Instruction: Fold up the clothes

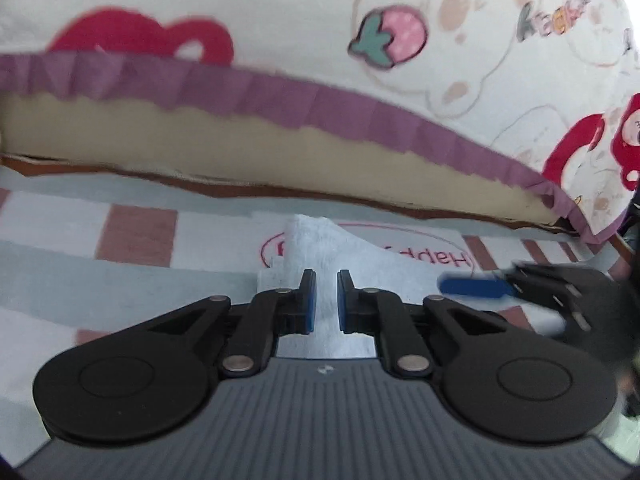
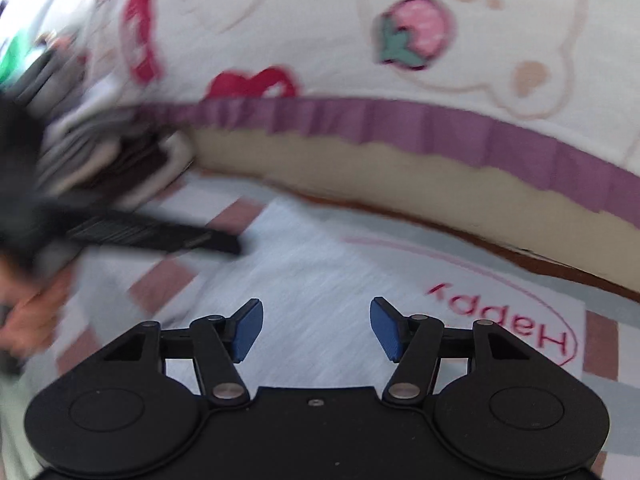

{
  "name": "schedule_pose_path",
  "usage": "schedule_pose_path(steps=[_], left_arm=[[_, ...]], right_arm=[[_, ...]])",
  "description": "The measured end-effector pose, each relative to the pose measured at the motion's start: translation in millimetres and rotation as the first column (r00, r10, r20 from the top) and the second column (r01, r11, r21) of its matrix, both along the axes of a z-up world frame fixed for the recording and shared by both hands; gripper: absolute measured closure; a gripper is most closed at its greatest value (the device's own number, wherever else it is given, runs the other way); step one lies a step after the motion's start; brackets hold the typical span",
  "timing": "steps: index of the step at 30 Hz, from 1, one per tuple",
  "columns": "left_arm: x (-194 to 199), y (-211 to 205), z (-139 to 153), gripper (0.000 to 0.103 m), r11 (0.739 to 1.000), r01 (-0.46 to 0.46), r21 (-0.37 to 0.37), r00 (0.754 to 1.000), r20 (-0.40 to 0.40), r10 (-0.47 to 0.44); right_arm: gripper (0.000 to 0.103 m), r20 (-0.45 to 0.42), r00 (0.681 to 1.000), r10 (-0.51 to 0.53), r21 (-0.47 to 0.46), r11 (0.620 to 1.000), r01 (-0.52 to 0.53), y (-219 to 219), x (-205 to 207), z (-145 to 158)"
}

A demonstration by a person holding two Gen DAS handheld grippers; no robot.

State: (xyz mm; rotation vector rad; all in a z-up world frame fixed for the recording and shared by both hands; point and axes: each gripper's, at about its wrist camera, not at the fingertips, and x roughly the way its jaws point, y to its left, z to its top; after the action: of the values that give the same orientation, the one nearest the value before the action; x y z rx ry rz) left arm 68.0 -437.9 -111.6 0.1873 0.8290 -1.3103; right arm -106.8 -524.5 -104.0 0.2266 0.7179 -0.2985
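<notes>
Your left tongs (image 1: 327, 300) pinch the white garment (image 1: 320, 240), right tongs (image 2: 316, 328) gape apart; tugging one-handed could skew the fold.

Two claws (image 1: 327, 300) (image 2: 316, 330), one white garment (image 1: 320, 248), one checked cloth (image 1: 136, 236), perhaps one printed cushion (image 1: 280, 12).

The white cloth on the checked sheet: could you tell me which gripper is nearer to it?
Left. The left gripper has the white cloth running between its nearly closed fingers. The right gripper is open above the cloth, with nothing between its fingers.
</notes>
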Motion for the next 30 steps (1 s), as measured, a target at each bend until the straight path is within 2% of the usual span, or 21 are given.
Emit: schedule_pose_path(steps=[2,5,7,11,14,16,18,22,23,26,28,29,30], left_arm=[[1,-15,-12,0.093,0.999,-0.005,0.049,1.0,0.014,0.004],[2,-28,-28,0.093,0.991,-0.017,0.135,0.998,0.065,0.008],[3,-32,-33,0.093,0.984,-0.027,0.174,0.993,0.116,0.007],[14,-34,-35,0.093,0.98,-0.055,0.192,0.989,0.146,0.027],[24,-27,-39,0.093,0.968,-0.098,0.231,0.989,0.128,0.07],[27,-16,-31,0.093,0.977,-0.092,0.192,0.993,0.09,0.076],[25,-6,-17,0.093,0.987,-0.083,0.136,0.994,0.079,0.073],[17,10,5,0.093,0.999,-0.022,0.029,0.998,0.065,0.02],[15,8,4,0.093,1.0,0.003,0.022,0.999,0.051,-0.004],[11,-2,-2,0.093,0.996,0.088,0.013,0.996,0.022,-0.088],[8,-17,-10,0.093,0.989,0.144,0.027,0.99,-0.003,-0.144],[7,-28,-16,0.093,0.985,0.162,0.057,0.987,-0.03,-0.16],[6,-36,-19,0.093,0.982,0.159,0.1,0.987,-0.043,-0.155]], right_arm=[[0.039,-0.02,0.999,0.039,-0.023,0.999,-0.04,12,-2,1],[0.033,-0.093,0.985,0.144,-0.064,0.987,-0.15,44,-1,-15],[0.032,-0.106,0.985,0.135,-0.124,0.981,-0.148,61,-3,-19],[0.031,-0.086,0.989,0.117,-0.103,0.987,-0.125,75,-12,-20],[0.031,-0.1,0.984,0.146,-0.097,0.983,-0.156,89,-21,-20],[0.031,-0.099,0.977,0.191,-0.035,0.98,-0.196,96,-27,-20],[0.03,-0.08,0.965,0.25,0.095,0.965,-0.243,100,-33,-20],[0.031,-0.032,0.965,0.26,0.158,0.955,-0.252,103,-41,-14],[0.033,0.005,0.971,0.239,0.169,0.957,-0.236,101,-44,-9],[0.033,0.08,0.981,0.177,0.158,0.969,-0.188,88,-40,3],[0.04,0.054,0.98,0.19,0.11,0.975,-0.195,79,-22,3],[0.044,0.026,0.982,0.189,0.087,0.978,-0.191,76,-10,-1],[0.043,-0.002,0.982,0.187,0.065,0.98,-0.187,72,1,-5]])
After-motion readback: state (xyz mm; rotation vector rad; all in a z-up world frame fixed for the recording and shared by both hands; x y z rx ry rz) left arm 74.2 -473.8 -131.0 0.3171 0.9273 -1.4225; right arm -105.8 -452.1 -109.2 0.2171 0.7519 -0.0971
